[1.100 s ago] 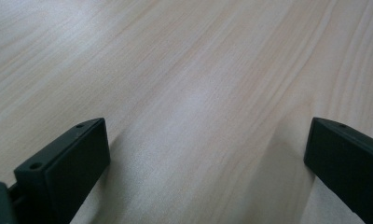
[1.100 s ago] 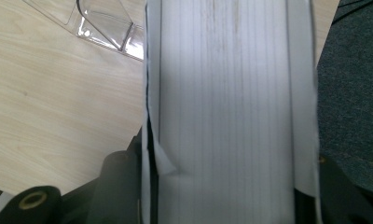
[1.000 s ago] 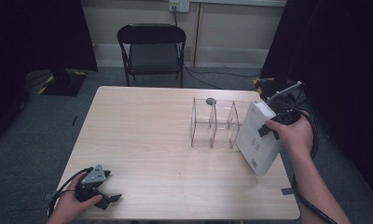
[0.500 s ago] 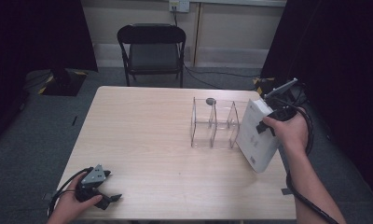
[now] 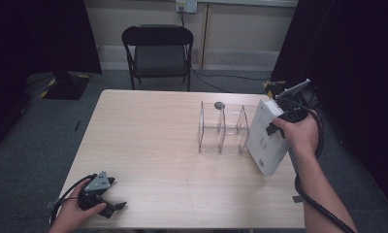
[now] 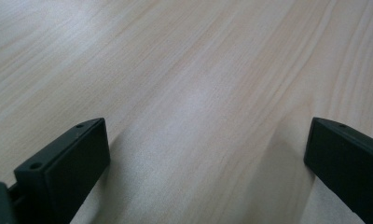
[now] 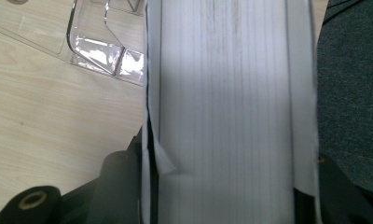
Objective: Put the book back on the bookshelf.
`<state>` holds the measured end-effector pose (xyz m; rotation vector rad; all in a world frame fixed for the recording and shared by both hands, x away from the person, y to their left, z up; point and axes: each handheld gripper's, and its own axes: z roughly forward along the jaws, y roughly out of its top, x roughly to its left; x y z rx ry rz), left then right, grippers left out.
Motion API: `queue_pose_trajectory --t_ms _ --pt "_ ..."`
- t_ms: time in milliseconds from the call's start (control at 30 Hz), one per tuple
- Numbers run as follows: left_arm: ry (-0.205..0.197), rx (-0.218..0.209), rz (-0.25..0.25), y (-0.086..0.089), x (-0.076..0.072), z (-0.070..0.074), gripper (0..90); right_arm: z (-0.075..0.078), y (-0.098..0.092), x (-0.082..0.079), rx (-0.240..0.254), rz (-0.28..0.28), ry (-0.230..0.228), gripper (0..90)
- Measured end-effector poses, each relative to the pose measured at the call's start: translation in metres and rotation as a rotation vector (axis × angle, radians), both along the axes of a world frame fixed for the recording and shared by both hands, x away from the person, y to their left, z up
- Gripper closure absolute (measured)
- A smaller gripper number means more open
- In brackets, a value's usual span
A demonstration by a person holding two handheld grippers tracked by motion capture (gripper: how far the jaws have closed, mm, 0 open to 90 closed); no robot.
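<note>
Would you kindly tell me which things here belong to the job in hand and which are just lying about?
In the job:
- white book, clamped in the right hand-held gripper
- clear rack beside it

Just about:
- left hand-held gripper, open, idle on the table
- small grey disc behind the rack
- chair

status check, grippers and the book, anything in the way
Right gripper shut on white book, tilted at table's right edge. Left gripper open, empty. Clear rack just left of book.
</note>
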<state>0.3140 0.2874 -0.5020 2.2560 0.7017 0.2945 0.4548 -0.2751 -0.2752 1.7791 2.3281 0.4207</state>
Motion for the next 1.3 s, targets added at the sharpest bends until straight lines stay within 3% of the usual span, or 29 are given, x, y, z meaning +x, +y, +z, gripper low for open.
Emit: queue_pose_trajectory --t_ms 300,1300 --pt "0.000 0.000 0.000 0.000 0.000 0.000 0.0 0.000 0.001 0.007 -0.006 -0.014 0.020 53.1" --pt "0.003 -0.001 0.002 0.000 0.000 0.000 0.0 -0.008 0.006 0.030 0.018 -0.075 -0.011 53.1"
